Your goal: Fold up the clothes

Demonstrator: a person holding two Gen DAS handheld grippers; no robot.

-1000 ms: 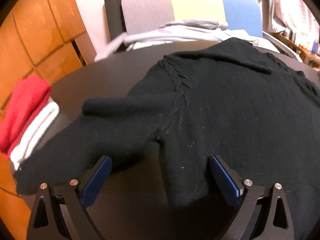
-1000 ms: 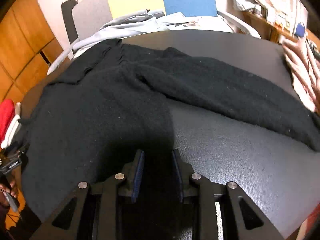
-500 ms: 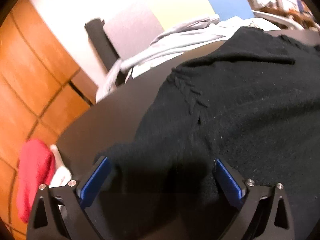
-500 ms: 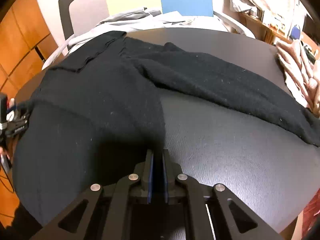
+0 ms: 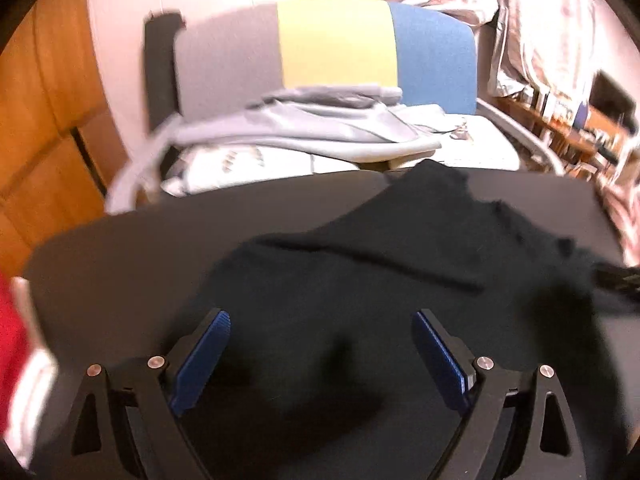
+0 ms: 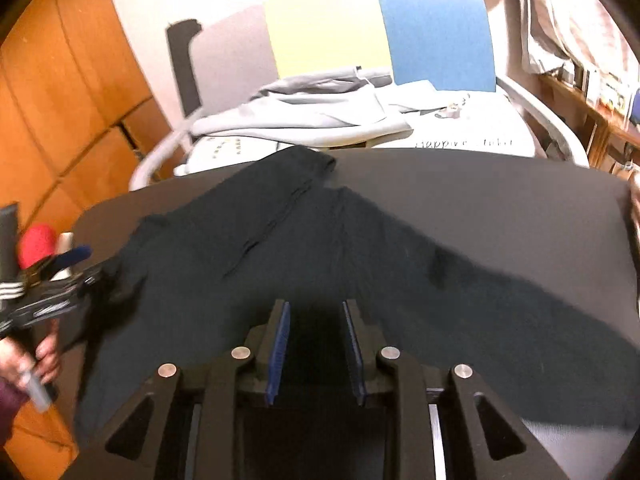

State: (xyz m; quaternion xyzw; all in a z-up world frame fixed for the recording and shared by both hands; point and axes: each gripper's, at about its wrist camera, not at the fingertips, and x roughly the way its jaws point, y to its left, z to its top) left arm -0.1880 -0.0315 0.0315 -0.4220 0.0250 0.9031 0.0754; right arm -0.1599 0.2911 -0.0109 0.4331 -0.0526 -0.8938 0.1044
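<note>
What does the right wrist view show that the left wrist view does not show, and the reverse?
Only the right wrist view shows the person's hand gripping the left claw beside the black sweater, and printed lettering on the white garment on the chair.

Only the left wrist view shows the left claw's own blue pads standing wide over the sweater, closing slightly.

Both show the dark table, the grey, yellow and blue chair back and the grey clothes piled there.
</note>
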